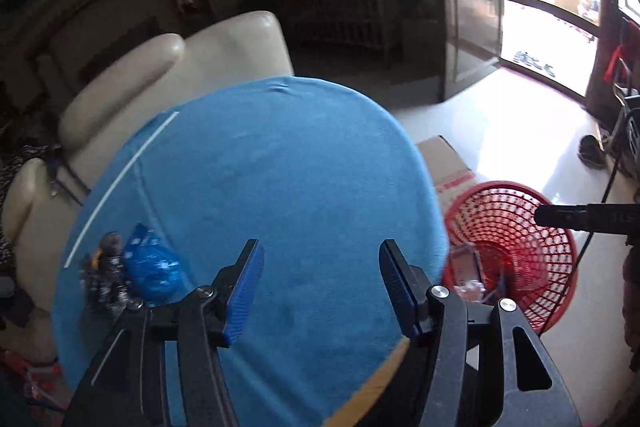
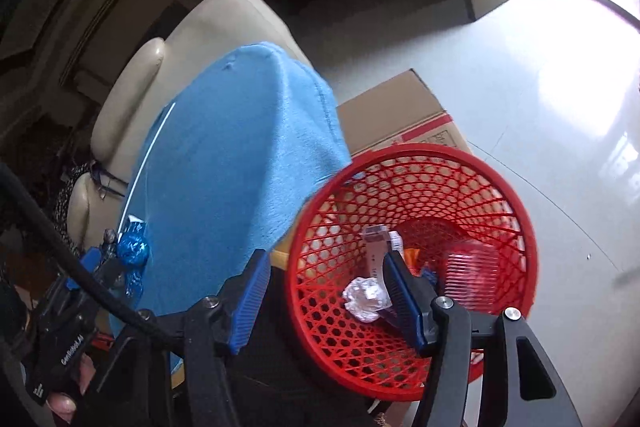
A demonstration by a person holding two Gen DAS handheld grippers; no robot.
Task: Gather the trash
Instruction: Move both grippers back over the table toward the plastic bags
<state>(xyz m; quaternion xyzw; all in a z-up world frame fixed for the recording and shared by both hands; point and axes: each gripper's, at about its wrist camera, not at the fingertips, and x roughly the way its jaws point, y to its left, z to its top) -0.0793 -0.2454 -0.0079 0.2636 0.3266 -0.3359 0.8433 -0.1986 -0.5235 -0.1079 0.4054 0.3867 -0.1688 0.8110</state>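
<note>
Beside the table (image 1: 280,167), off its right edge, sits a red basket (image 2: 500,187) on the floor, with a cardboard box (image 2: 400,107) just behind it. Blue cloth (image 2: 240,147) covers the tabletop; one fold hangs over the right edge and touches the basket rim. Cream sofa (image 1: 160,75) runs along the far-left side of the table.

Left gripper (image 1: 322,267) is over the near part of the cloth, jaws spread, nothing between them. Right gripper (image 2: 324,283) is above the basket's near rim, jaws spread too, nothing pinched.

Trash in basket: crumpled foil ball (image 2: 366,297) at the bottom, red plastic cup (image 2: 472,271) and a small carton (image 2: 376,239) beside it.

Still on the table, near-left edge: blue wrapper (image 1: 154,267) with a dark crumpled wrapper (image 1: 104,271) touching its left side.
</note>
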